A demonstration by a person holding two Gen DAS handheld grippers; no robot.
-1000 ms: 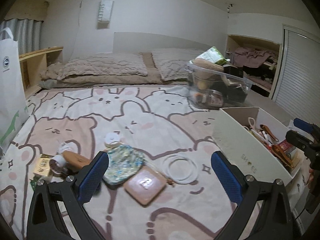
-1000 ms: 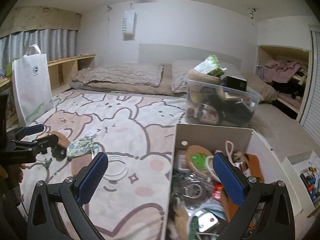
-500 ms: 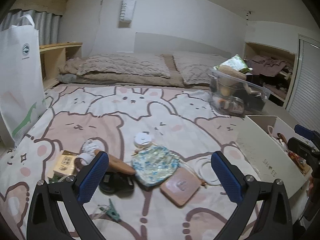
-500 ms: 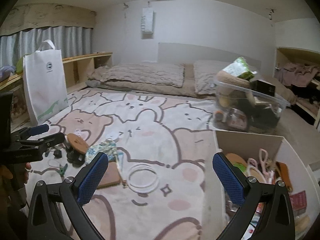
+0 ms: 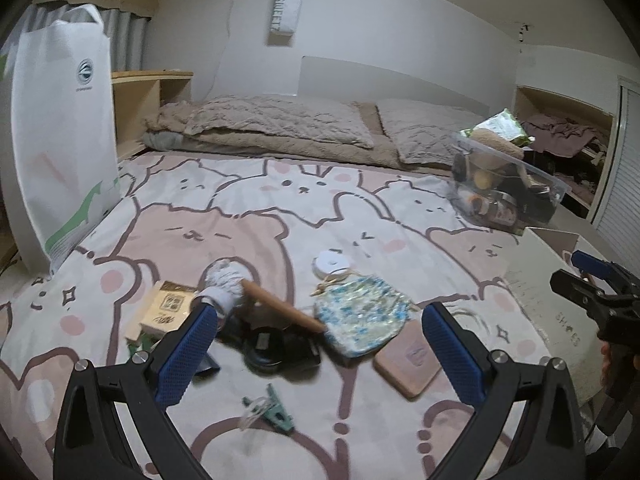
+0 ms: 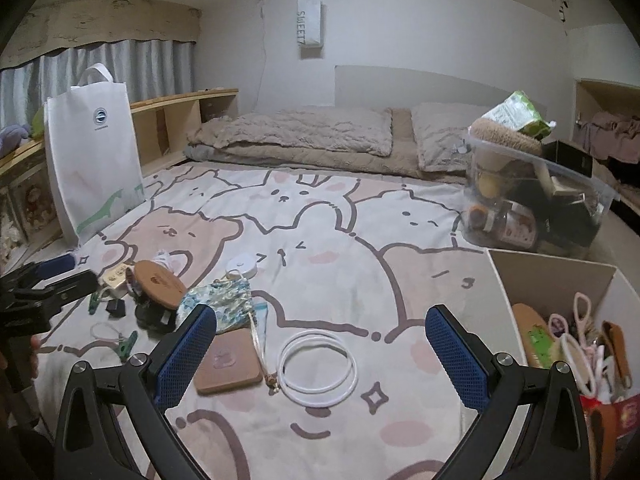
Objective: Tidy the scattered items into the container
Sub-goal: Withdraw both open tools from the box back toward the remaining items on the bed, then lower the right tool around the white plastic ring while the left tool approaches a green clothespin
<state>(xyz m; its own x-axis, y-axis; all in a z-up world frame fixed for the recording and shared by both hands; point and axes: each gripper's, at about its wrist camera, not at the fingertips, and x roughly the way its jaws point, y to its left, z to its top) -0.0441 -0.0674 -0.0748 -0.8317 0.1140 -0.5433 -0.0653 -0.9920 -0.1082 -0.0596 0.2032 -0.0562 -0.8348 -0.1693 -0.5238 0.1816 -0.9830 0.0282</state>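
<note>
Scattered items lie in a loose cluster on the bed [image 6: 320, 216]: floral pouch [image 5: 362, 320], wooden brush [image 5: 280, 308] across a black gadget [image 5: 276, 350], small box [image 5: 166, 310], white round tape [image 5: 332, 263], green clip [image 5: 272, 410], square tan coaster [image 6: 229, 361] and white ring [image 6: 318, 370]. The container, a white box [image 6: 548, 276] at the bed's right side, already holds brushes, scissors and other bits, well apart from the cluster. My left claw [image 5: 320, 344] hangs wide open and empty above the cluster, with pouch and black gadget showing between its fingers. My right claw [image 6: 320, 356] is also spread open and empty, with the white ring lying between its fingers on the sheet below and the coaster beside its left pad. I judge this as the reach phase of another pick, nothing gripped yet. Next move, as I see it: lower the right claw over the ring, close on its thin rim, then carry it right to the box. The ring lies flat on soft sheet, so the pinch may snag fabric.
</note>
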